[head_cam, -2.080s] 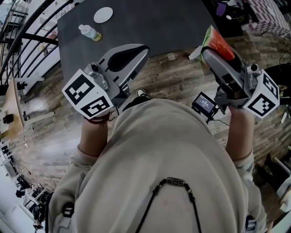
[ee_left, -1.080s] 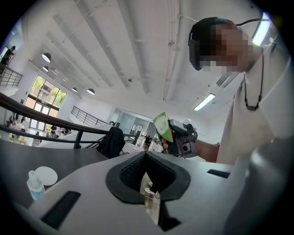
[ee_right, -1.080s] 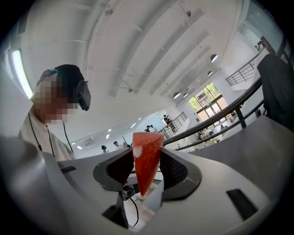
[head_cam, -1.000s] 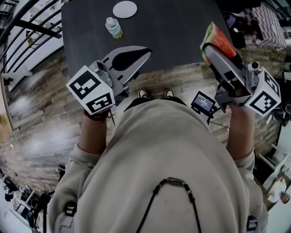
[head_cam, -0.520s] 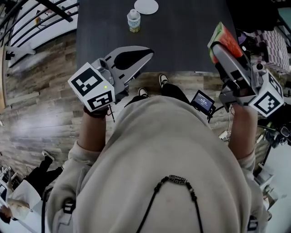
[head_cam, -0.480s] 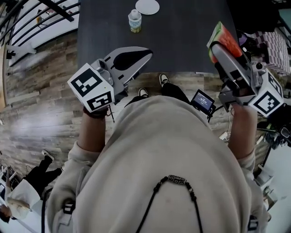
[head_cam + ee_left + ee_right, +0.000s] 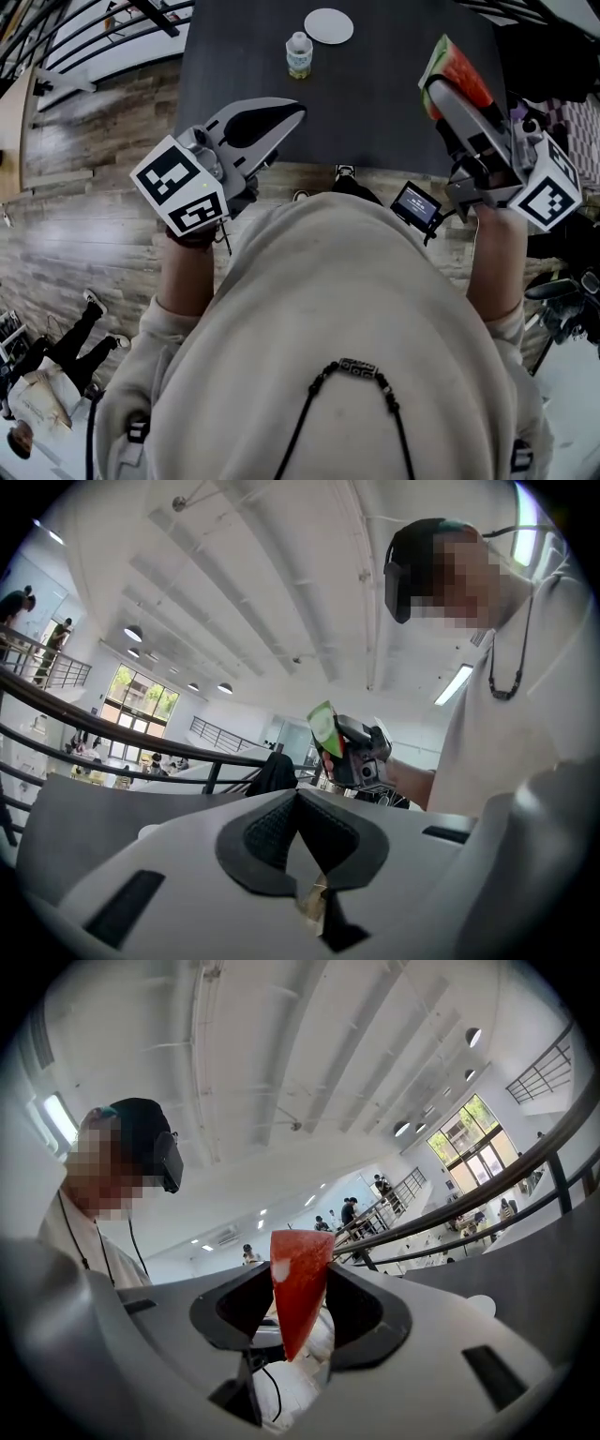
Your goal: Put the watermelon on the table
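In the head view my right gripper (image 7: 436, 86) is shut on a watermelon slice (image 7: 454, 71), red flesh with a green rind, held above the right part of the dark table (image 7: 375, 103). The right gripper view shows the red wedge (image 7: 298, 1302) pinched between the two dark pads of the gripper (image 7: 300, 1272), point downward. My left gripper (image 7: 296, 107) hangs over the table's near edge with nothing in it. In the left gripper view that gripper (image 7: 298, 795) has its jaws closed tip to tip, and the slice (image 7: 324, 729) shows beyond them.
A small water bottle (image 7: 298, 54) and a white plate (image 7: 329, 25) stand at the far side of the table. Wooden floor (image 7: 84, 216) lies around it, with a black railing (image 7: 103, 19) at the left. Cluttered things stand at the right (image 7: 567, 309).
The table has come nearer, and the bottle and plate have slid right in the head view. Both grippers have moved from above the floor to above the table's near edge. The slice stays gripped.
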A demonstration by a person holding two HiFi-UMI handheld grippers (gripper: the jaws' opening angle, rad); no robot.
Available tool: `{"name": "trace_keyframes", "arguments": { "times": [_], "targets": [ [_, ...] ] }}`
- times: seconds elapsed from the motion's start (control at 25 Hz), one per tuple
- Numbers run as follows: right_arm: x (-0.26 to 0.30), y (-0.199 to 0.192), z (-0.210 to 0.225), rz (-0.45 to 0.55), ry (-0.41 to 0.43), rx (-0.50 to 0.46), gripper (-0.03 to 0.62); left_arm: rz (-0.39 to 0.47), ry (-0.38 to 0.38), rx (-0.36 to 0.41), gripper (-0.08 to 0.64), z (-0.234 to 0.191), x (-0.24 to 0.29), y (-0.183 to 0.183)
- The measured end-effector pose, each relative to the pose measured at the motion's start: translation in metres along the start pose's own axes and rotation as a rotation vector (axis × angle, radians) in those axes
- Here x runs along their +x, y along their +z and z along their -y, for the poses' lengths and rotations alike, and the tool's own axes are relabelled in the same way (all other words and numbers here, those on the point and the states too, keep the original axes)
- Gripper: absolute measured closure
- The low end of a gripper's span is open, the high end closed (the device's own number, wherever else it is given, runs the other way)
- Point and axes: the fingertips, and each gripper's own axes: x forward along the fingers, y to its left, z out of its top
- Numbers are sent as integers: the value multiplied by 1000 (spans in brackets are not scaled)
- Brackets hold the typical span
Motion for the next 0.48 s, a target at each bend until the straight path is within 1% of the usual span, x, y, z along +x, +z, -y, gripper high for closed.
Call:
{"name": "trace_keyframes", "arguments": {
  "times": [0.08, 0.16, 0.48],
  "targets": [
    [9, 9, -12, 2, 7, -5, 405, 12, -1, -7, 554, 4, -10, 13],
    [14, 14, -17, 5, 11, -7, 405, 12, -7, -14, 554, 4, -14, 19],
    [8, 12, -9, 7, -4, 9, 405, 10, -30, -27, 554, 5, -3, 24]
  ]
}}
